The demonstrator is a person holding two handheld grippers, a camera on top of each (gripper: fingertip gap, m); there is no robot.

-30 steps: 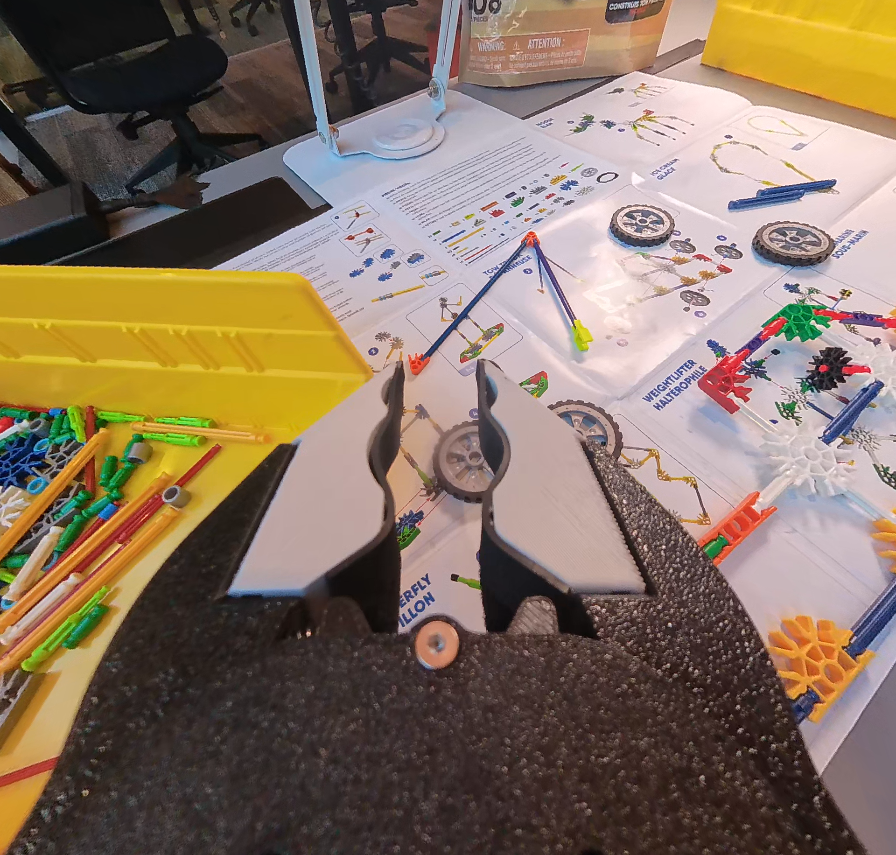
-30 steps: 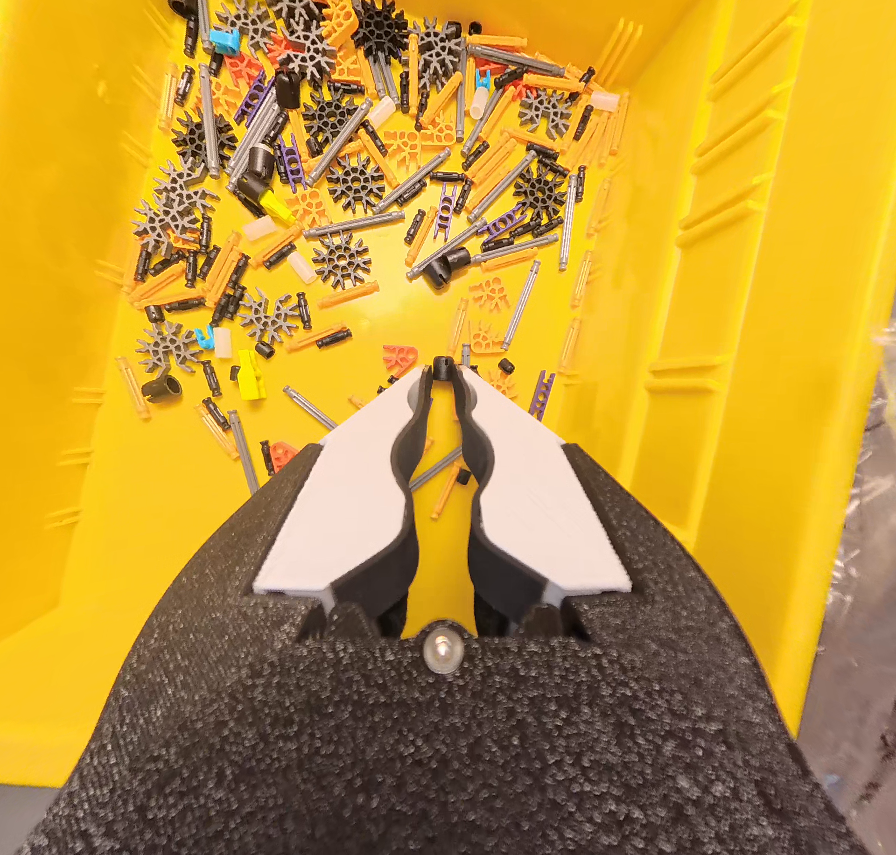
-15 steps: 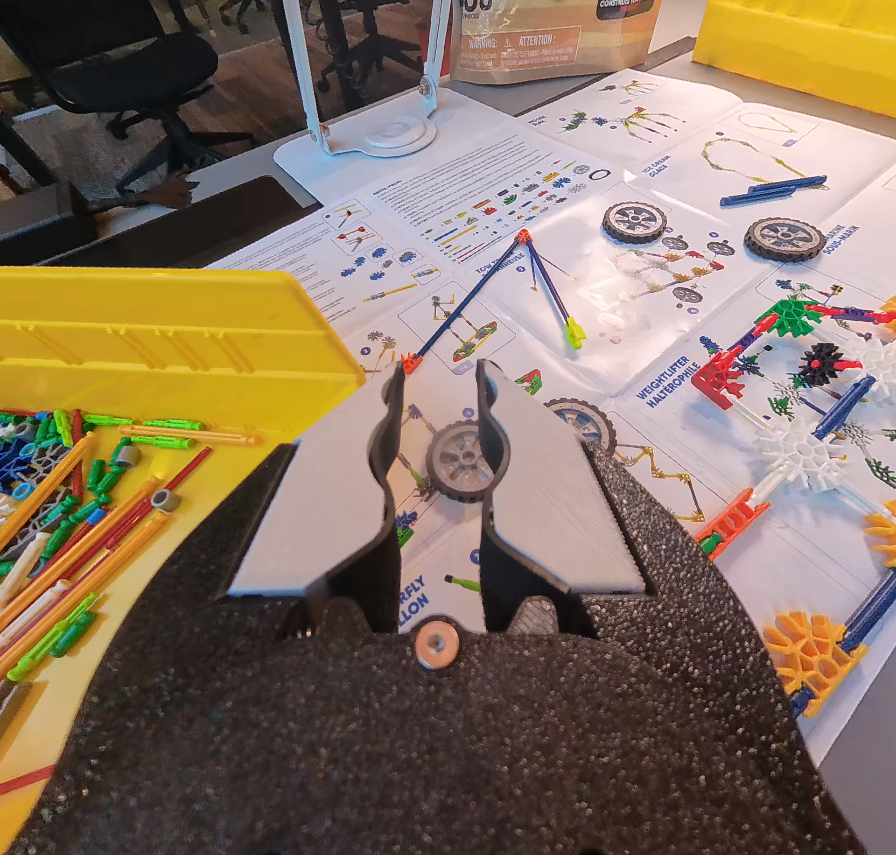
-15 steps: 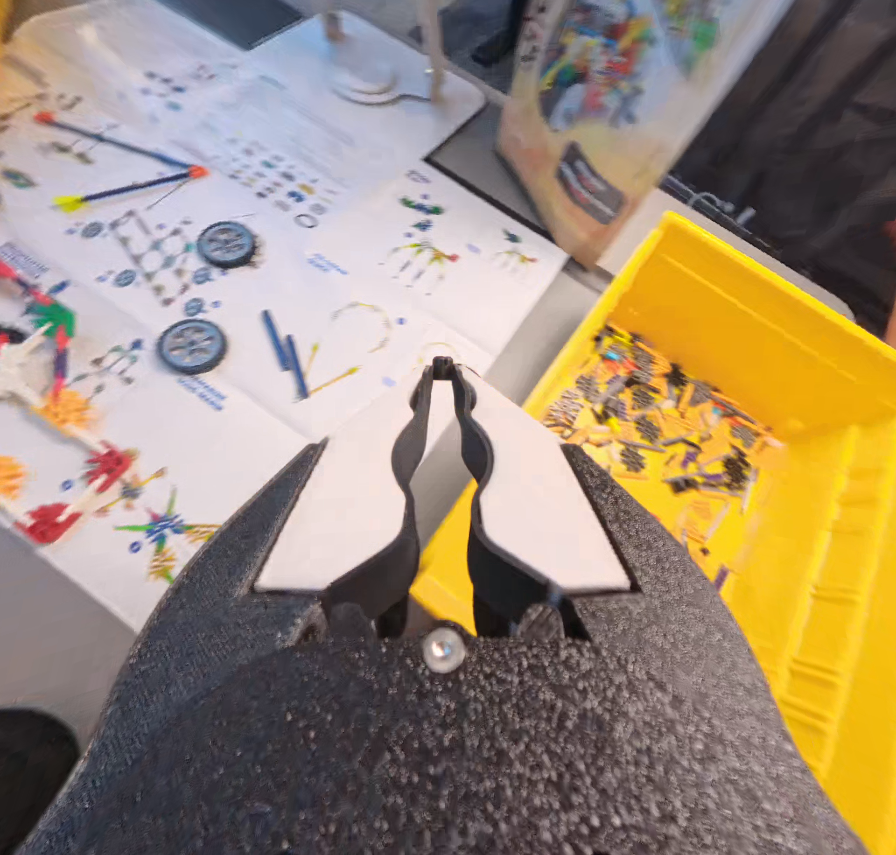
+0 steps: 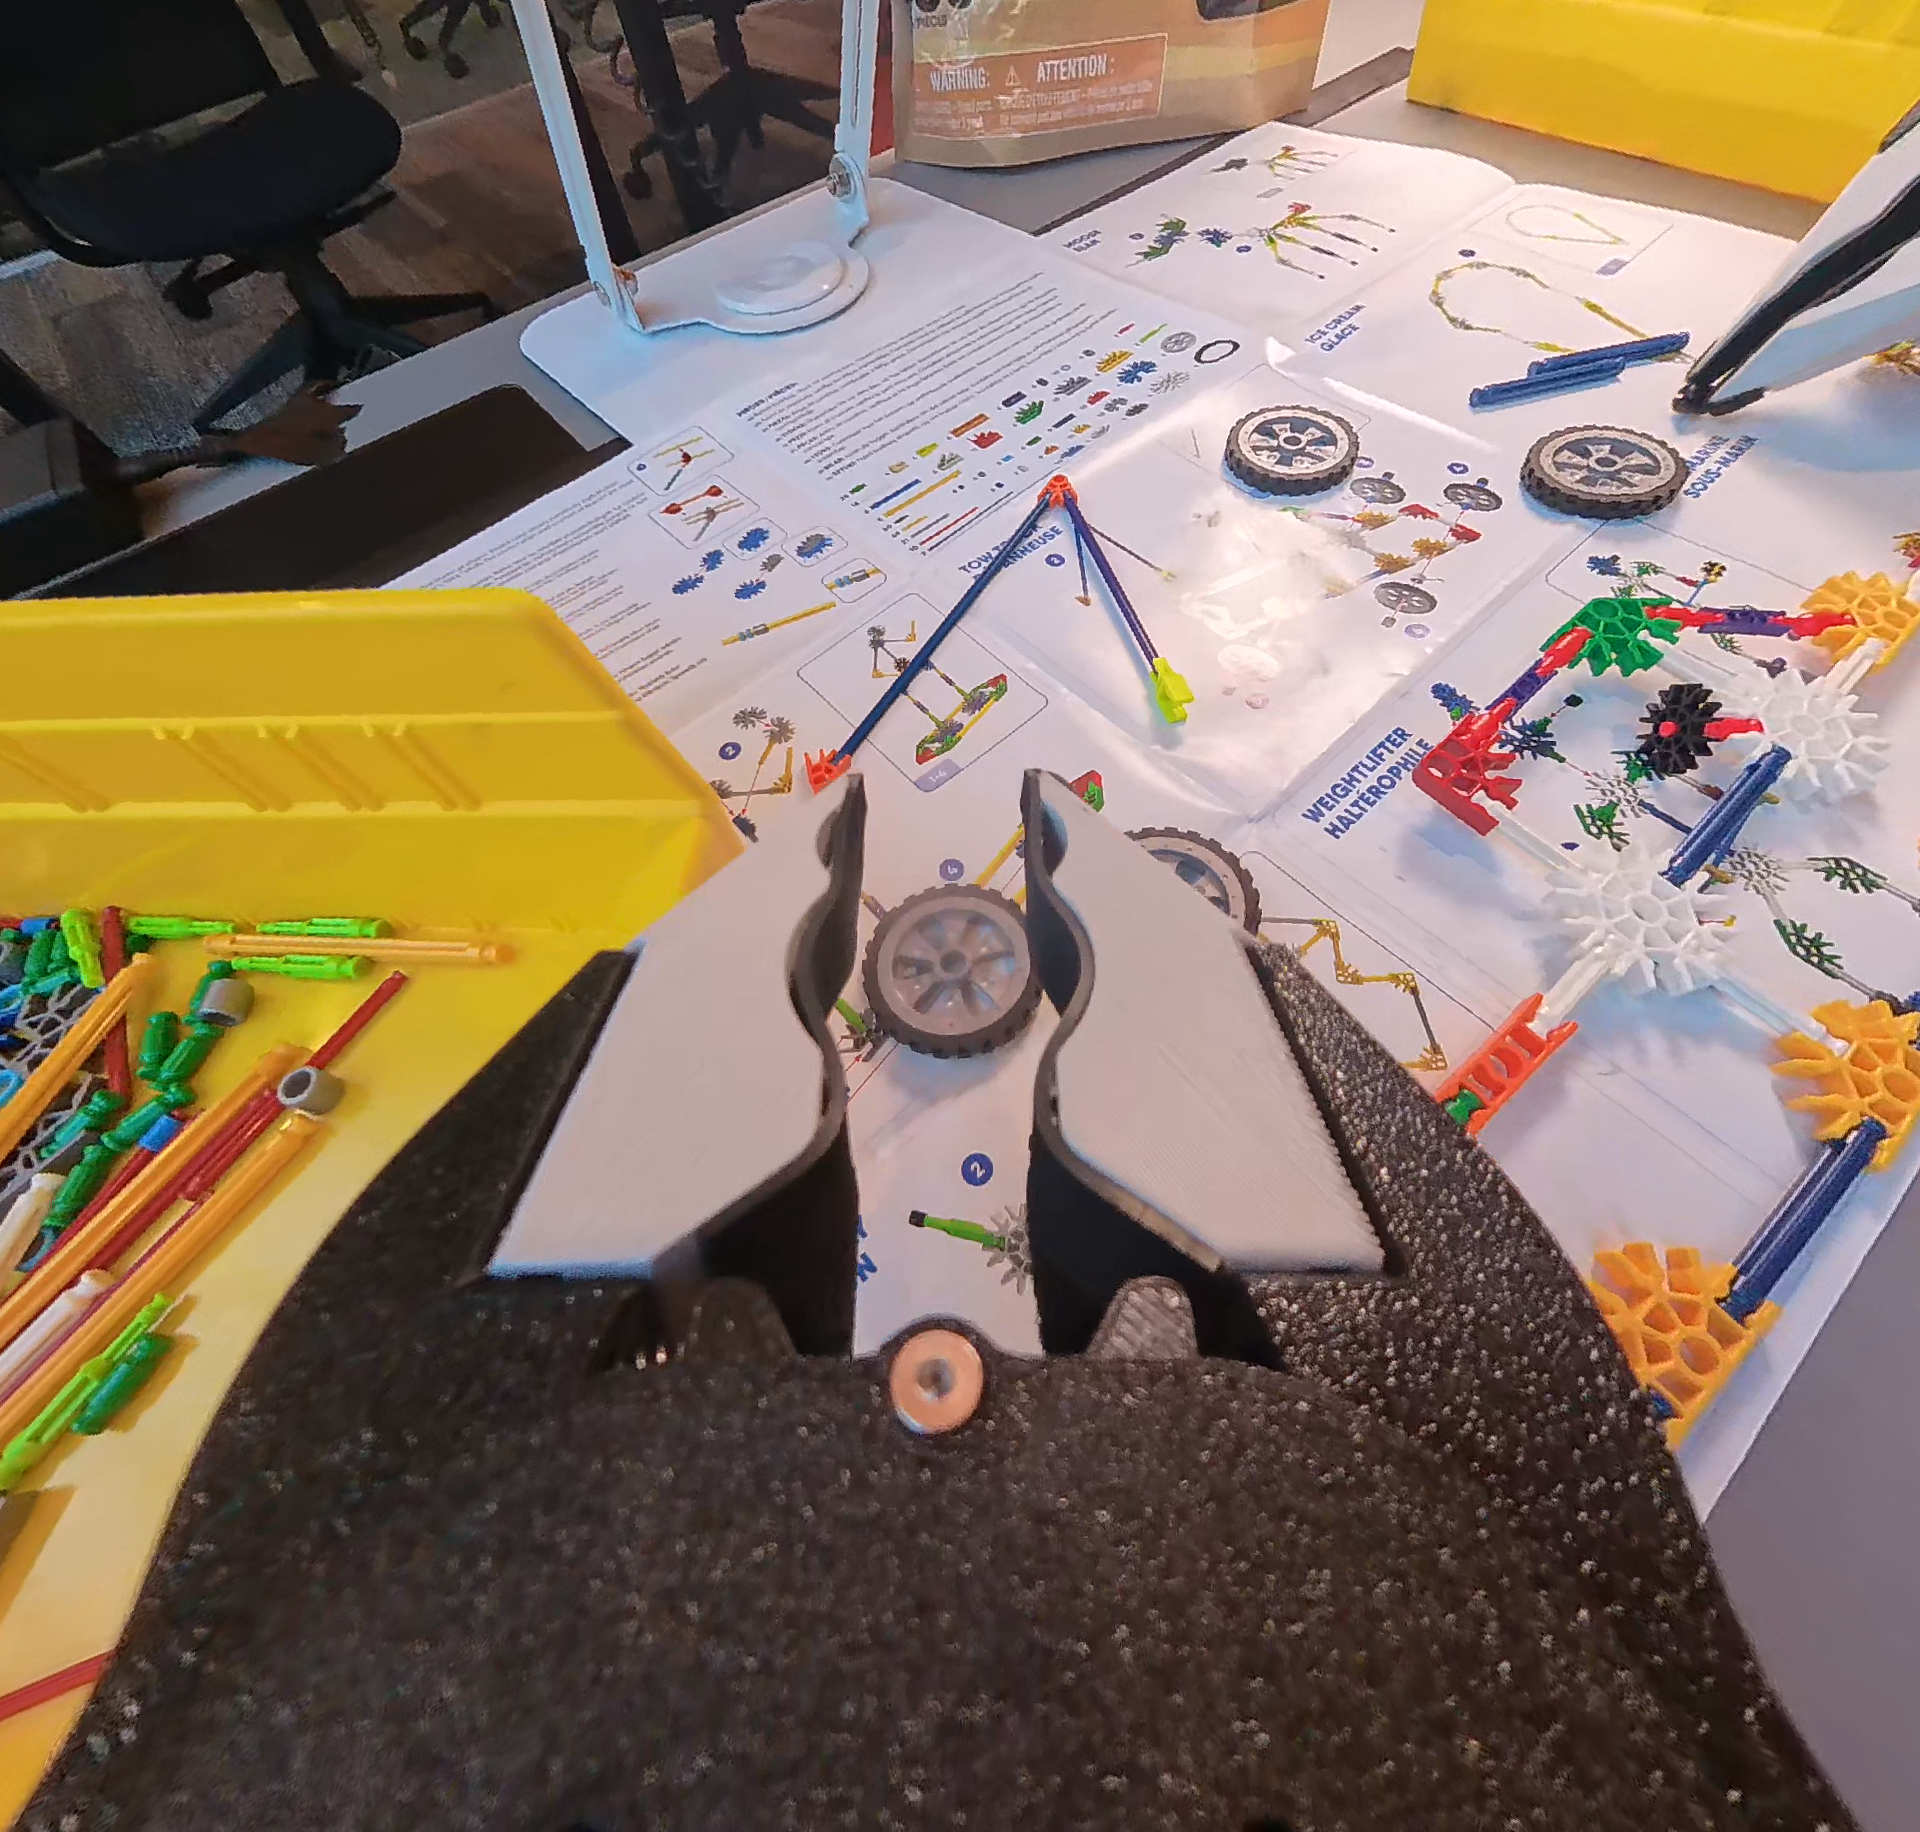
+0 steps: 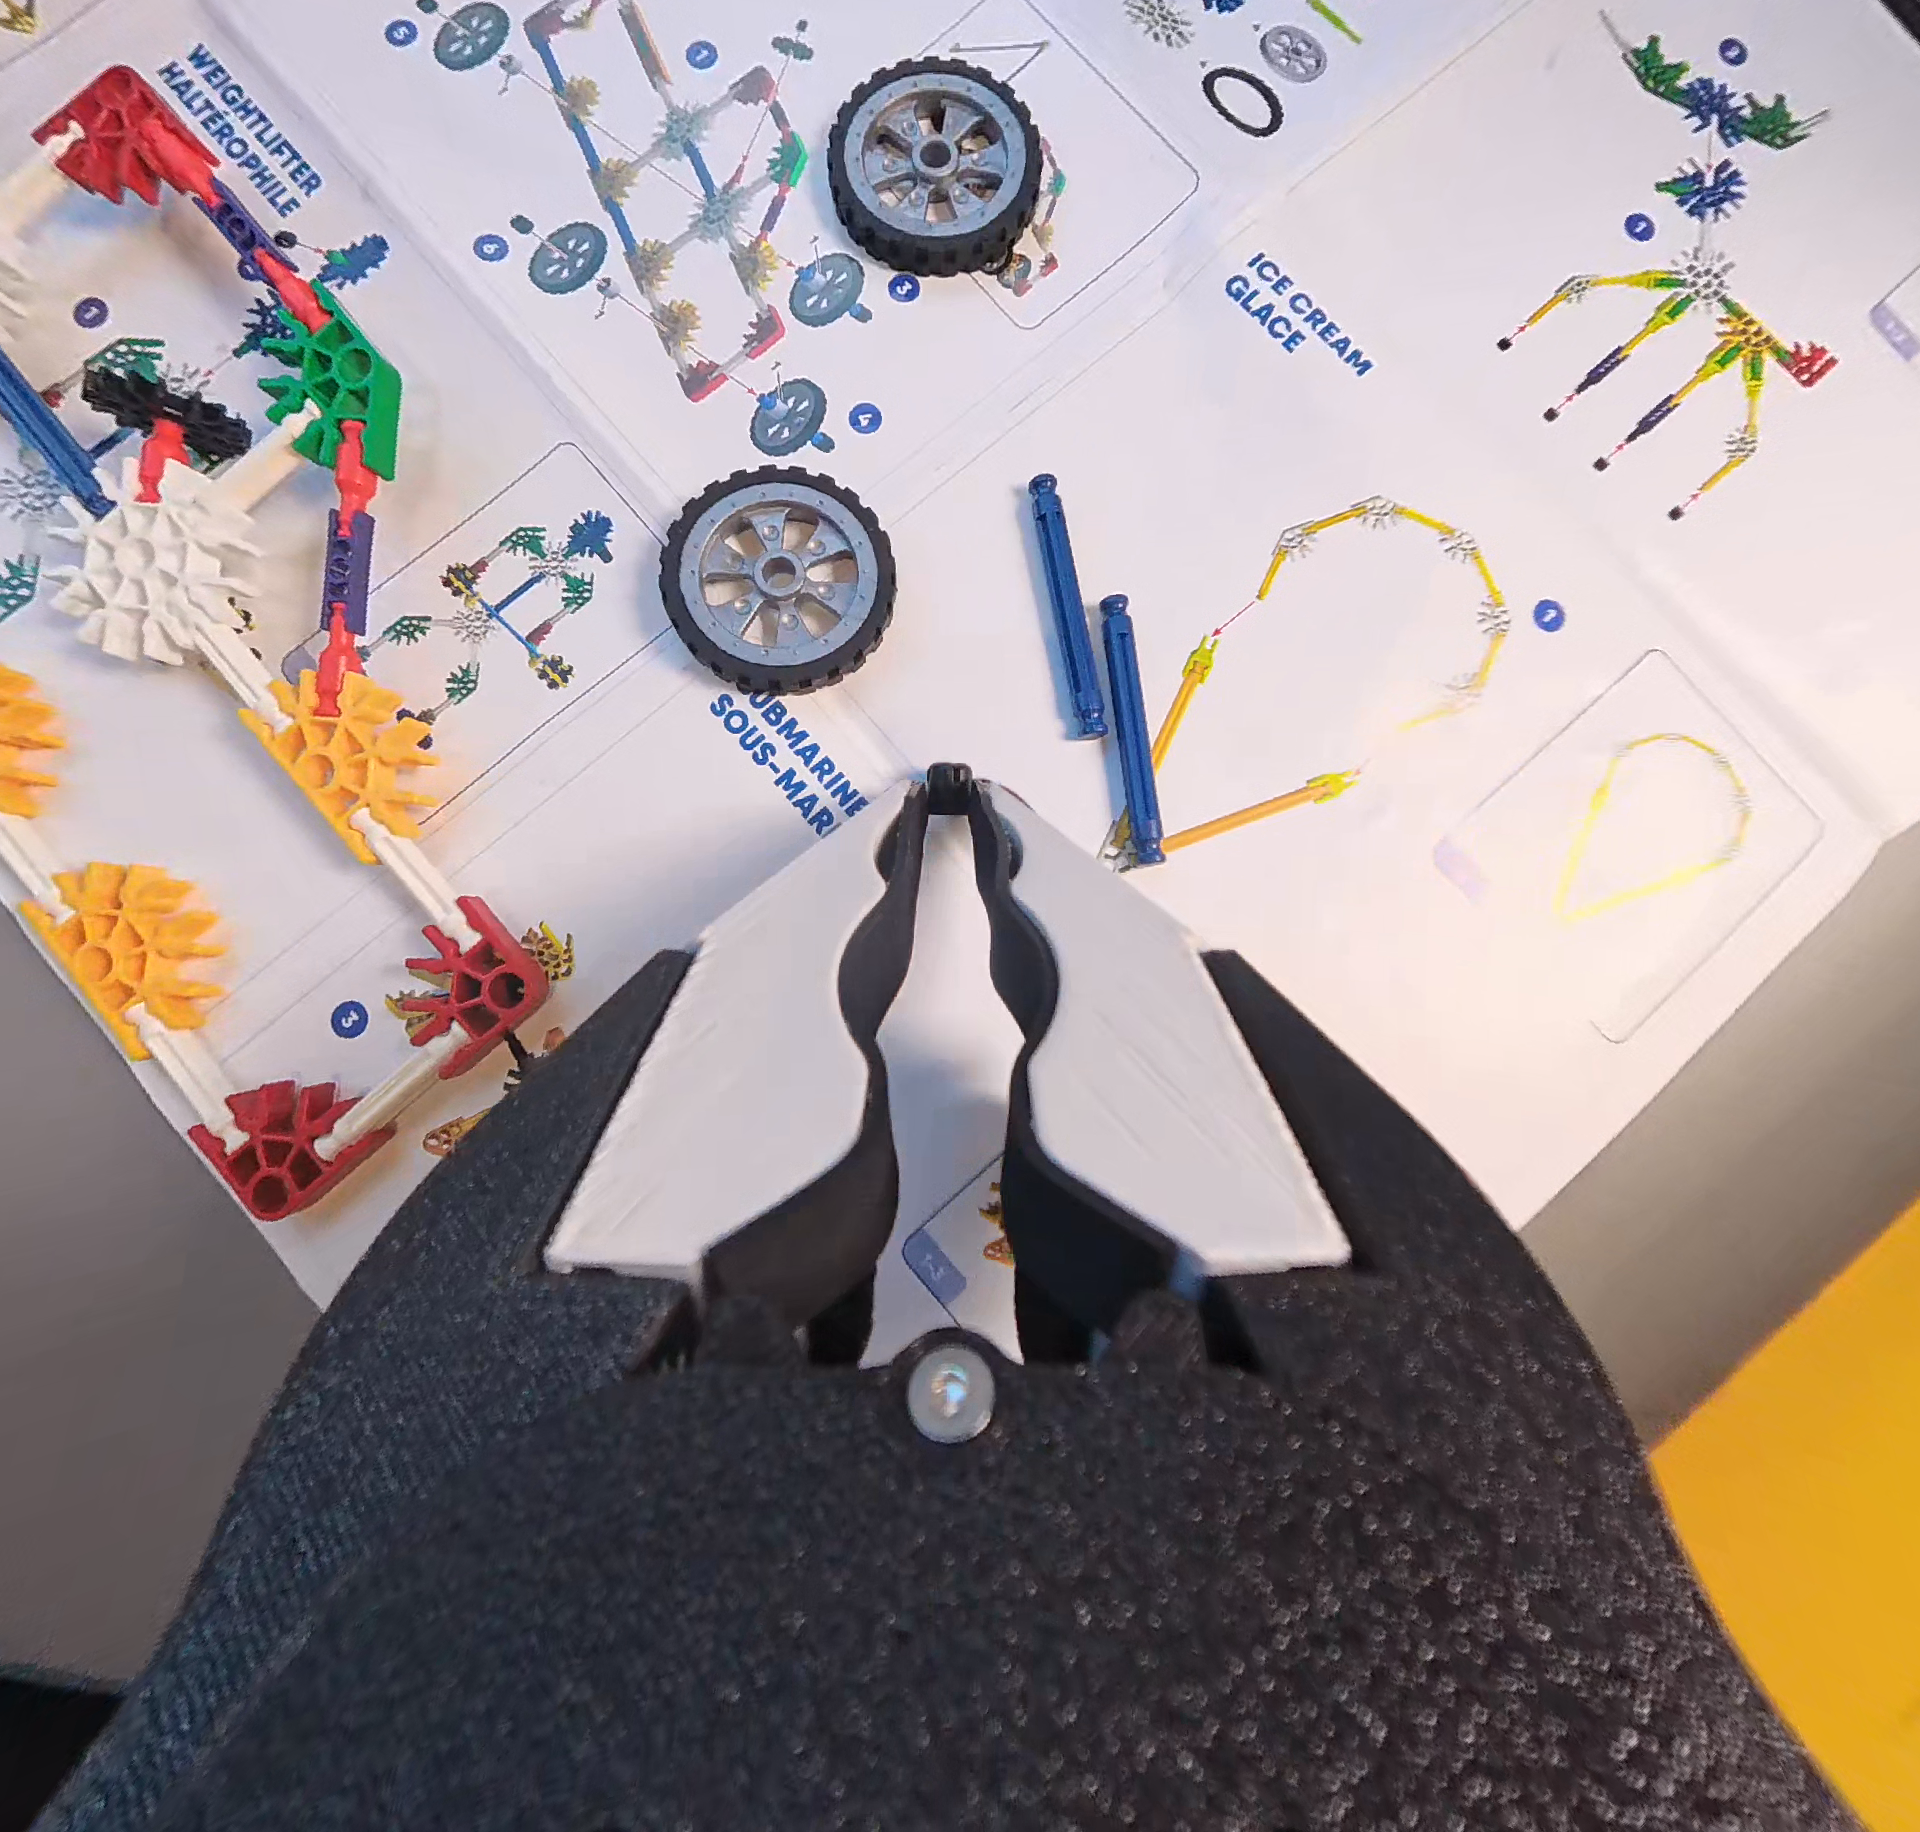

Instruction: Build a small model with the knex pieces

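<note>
Overhead, right tool (image 6: 947, 795) — pinching black piece (image 6: 947, 781).

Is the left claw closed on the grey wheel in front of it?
No: the left claw is open, and the grey wheel lies on the instruction sheet between its fingers, untouched.

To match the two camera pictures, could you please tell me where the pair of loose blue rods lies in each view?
Left wrist view: blue rods at upper right, just left of the right gripper.
Right wrist view: blue rods right of centre, just beyond the right gripper, shut on a small black piece.
Shared landmark: the grey wheel lying nearest the rods.
</note>
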